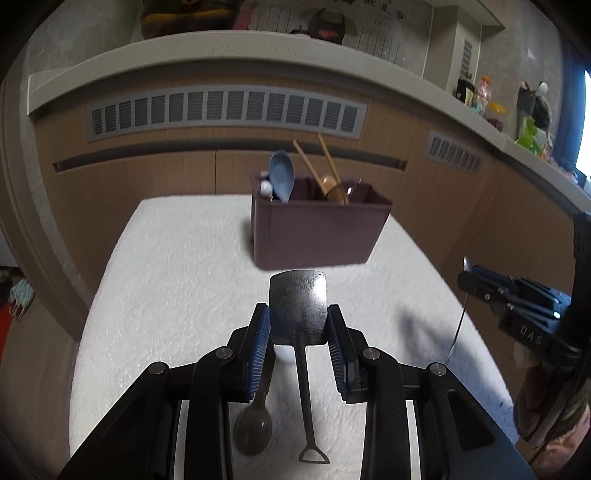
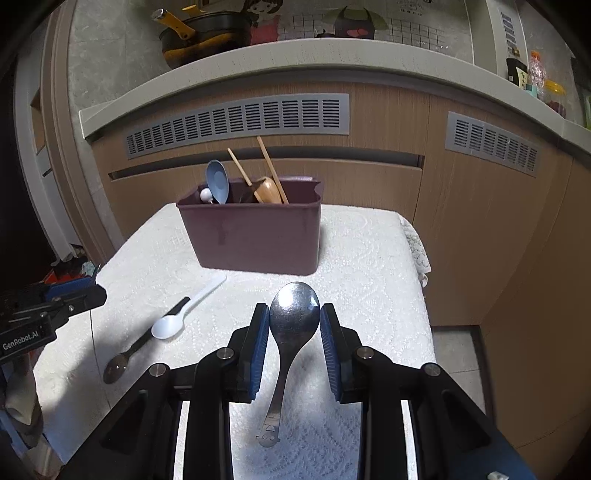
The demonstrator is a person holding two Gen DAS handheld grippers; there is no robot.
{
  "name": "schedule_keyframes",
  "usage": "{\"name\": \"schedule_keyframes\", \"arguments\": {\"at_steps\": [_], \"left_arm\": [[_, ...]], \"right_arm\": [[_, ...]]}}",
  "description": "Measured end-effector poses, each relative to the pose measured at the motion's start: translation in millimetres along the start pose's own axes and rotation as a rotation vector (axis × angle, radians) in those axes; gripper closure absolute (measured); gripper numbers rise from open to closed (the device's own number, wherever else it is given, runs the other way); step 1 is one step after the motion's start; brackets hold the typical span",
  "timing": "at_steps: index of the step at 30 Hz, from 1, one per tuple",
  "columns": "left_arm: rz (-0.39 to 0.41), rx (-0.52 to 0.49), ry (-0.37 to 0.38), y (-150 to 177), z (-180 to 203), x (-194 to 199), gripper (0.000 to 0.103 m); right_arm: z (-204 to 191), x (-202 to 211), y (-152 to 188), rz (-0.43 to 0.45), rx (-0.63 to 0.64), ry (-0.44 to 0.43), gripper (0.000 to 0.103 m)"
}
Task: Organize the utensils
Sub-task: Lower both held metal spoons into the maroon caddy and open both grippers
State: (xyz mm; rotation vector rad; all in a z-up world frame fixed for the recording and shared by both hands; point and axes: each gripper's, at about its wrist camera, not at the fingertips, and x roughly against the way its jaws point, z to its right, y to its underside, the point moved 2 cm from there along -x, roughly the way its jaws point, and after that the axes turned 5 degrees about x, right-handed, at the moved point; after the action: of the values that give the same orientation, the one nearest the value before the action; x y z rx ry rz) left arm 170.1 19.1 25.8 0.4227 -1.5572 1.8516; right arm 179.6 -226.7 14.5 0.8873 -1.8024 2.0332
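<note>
My left gripper (image 1: 298, 325) is shut on a metal shovel-shaped spoon (image 1: 298, 306), held by its blade above the table, handle hanging down. My right gripper (image 2: 294, 325) is shut on a round metal spoon (image 2: 294, 314), held by its bowl, handle hanging down. A maroon utensil box (image 2: 255, 232) stands at the table's far end, ahead of both grippers; it also shows in the left wrist view (image 1: 314, 232). It holds a blue spoon (image 2: 217, 181), wooden utensils (image 2: 267, 188) and a white-tipped piece. On the cloth lie a white plastic spoon (image 2: 173, 325) and a dark metal spoon (image 2: 122, 360).
The table is covered by a white textured cloth (image 2: 369, 266). Wooden cabinets with grey vents (image 2: 236, 118) stand close behind it. A counter above carries a pot (image 2: 203, 33) and bottles. The table's right edge drops to a tiled floor (image 2: 458, 350).
</note>
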Motion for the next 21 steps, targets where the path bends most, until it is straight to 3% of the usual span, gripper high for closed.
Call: {"name": "schedule_keyframes", "arguments": {"at_steps": [4,12,16,21], "left_arm": [[0.112,-0.028,0.06,-54.8,11.4,19.1,0.071],[0.383,-0.069,0.111,-185.5,32.3,47.2,0.071],[0.41,-0.031,0.119,-222.7,26.7,29.6,0.071],[0.399,-0.031,0.096,-232.5,22.6,-3.7,0.071]], "right_arm": [[4.4,14.4,-34.2,0.086,0.015,0.015,0.077],[19.6,51.5,-167.7,0.338,0.072,0.114,0.077],[30.0,38.0,-206.7,0.369,0.049,0.129,0.077],[30.6,3.0,-215.2,0.342,0.048,0.115,0.077]]}}
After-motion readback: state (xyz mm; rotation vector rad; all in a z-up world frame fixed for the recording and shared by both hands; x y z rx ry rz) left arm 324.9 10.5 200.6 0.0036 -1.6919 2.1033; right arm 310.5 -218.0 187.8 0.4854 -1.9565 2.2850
